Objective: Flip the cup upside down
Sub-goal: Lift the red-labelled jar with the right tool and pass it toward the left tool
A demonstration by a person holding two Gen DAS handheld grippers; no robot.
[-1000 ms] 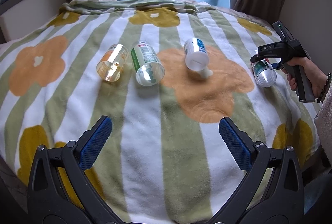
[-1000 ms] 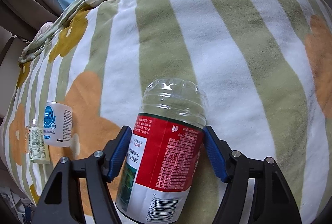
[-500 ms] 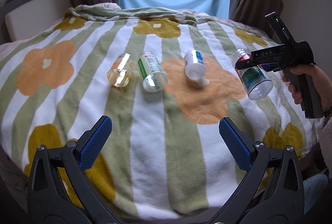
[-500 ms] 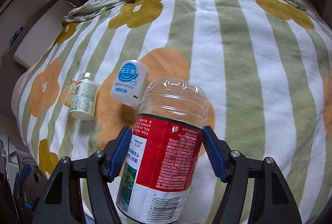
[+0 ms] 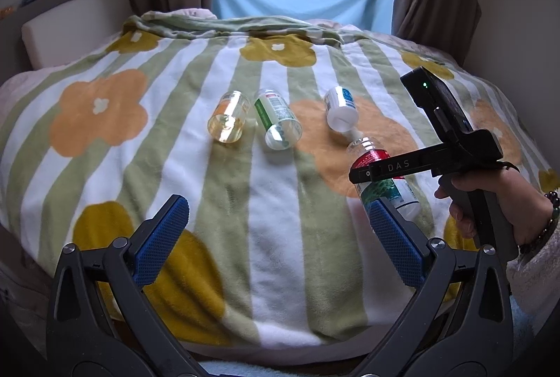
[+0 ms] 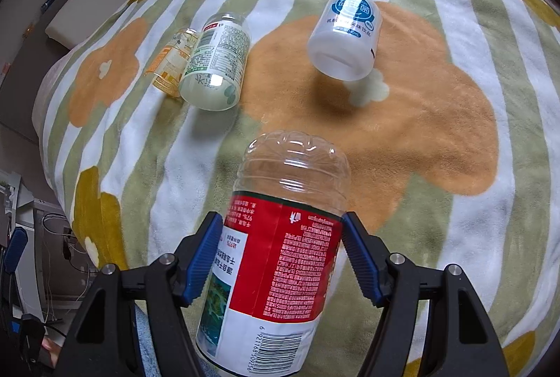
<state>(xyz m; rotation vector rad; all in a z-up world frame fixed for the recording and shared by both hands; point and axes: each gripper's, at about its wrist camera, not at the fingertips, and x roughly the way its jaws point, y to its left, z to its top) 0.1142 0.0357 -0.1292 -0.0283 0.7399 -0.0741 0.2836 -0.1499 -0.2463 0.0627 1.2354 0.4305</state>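
Note:
A clear plastic cup with a red and white label (image 6: 280,258) is held in the air over the blanket, its closed ribbed end pointing away from the camera. My right gripper (image 6: 283,254) is shut on its sides with both blue pads. In the left wrist view the same cup (image 5: 381,174) hangs tilted at the right, gripped by the black right tool held by a hand (image 5: 504,198). My left gripper (image 5: 276,233) stands open low at the front, nothing between its fingers.
Three other cups lie on their sides on the striped flower blanket (image 5: 175,132): an orange-labelled one (image 5: 229,121), a green-labelled one (image 5: 278,123) and a white one with a blue logo (image 5: 341,109). Curtains and a blue cloth stand behind the bed.
The right gripper has lifted the red-labelled cup off the blanket's right edge and carried it left and toward the middle. The left gripper has drawn back and up, staying open.

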